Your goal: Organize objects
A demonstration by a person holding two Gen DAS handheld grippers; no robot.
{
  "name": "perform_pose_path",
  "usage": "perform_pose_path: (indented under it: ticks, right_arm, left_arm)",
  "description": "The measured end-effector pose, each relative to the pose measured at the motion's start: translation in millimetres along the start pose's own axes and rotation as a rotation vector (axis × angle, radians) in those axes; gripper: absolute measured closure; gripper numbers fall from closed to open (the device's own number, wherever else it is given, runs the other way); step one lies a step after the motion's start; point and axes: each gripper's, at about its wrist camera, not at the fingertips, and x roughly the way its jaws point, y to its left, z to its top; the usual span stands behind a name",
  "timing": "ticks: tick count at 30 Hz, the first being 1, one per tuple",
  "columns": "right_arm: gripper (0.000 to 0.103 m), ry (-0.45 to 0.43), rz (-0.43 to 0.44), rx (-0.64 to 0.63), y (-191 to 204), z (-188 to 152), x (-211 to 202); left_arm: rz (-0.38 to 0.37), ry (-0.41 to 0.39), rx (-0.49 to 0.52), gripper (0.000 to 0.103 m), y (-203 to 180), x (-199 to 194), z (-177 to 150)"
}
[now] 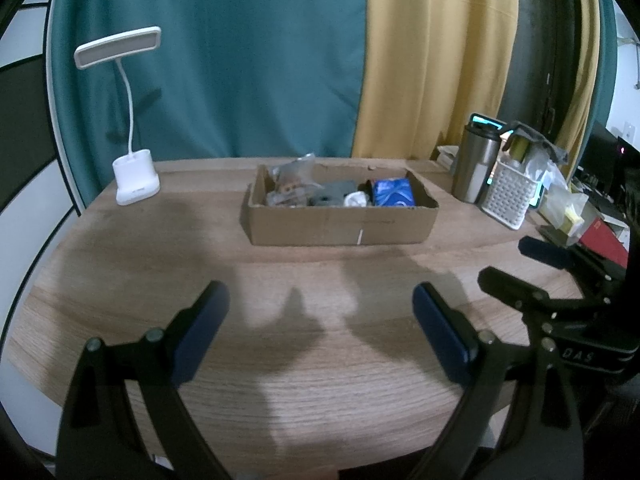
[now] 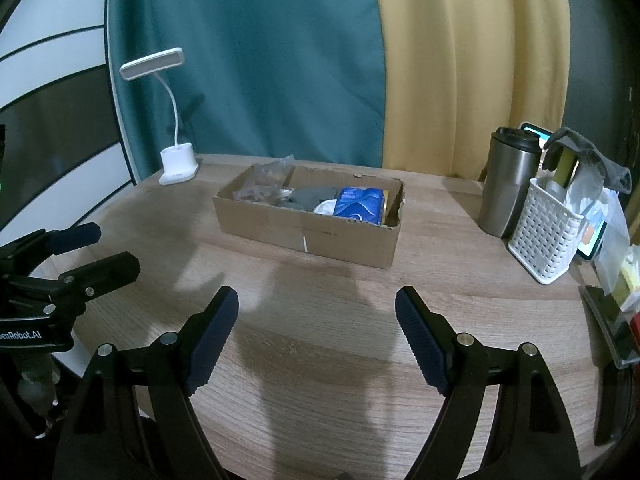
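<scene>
A shallow cardboard box [image 1: 340, 228] [image 2: 308, 236] sits mid-table. It holds a blue packet [image 1: 393, 193] [image 2: 358, 205], a grey item [image 1: 336, 194] [image 2: 310, 196], a white item [image 1: 355, 200] and a clear plastic bag [image 1: 290, 178] [image 2: 264, 184]. My left gripper [image 1: 320, 300] is open and empty above the near table, short of the box. My right gripper [image 2: 316, 304] is open and empty, also short of the box. The right gripper shows at the right of the left wrist view [image 1: 516, 264]; the left gripper shows at the left of the right wrist view [image 2: 100, 252].
A white desk lamp [image 1: 132, 176] [image 2: 178, 164] stands back left. A steel tumbler [image 1: 476, 160] [image 2: 508, 184] and a white perforated basket [image 1: 510, 194] [image 2: 546, 236] with clutter stand at the right. The wooden table [image 1: 312, 360] ends close behind the grippers. Curtains hang behind.
</scene>
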Motion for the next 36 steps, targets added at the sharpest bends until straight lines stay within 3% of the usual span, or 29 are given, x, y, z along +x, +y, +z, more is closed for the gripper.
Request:
perform_pose_path:
  ticks: [36]
  right_arm:
    - [0.020,0.006,0.011,0.002,4.2,2.7,3.0]
  left_arm:
    - [0.004,0.011,-0.006,0.009,0.3,4.3,-2.3]
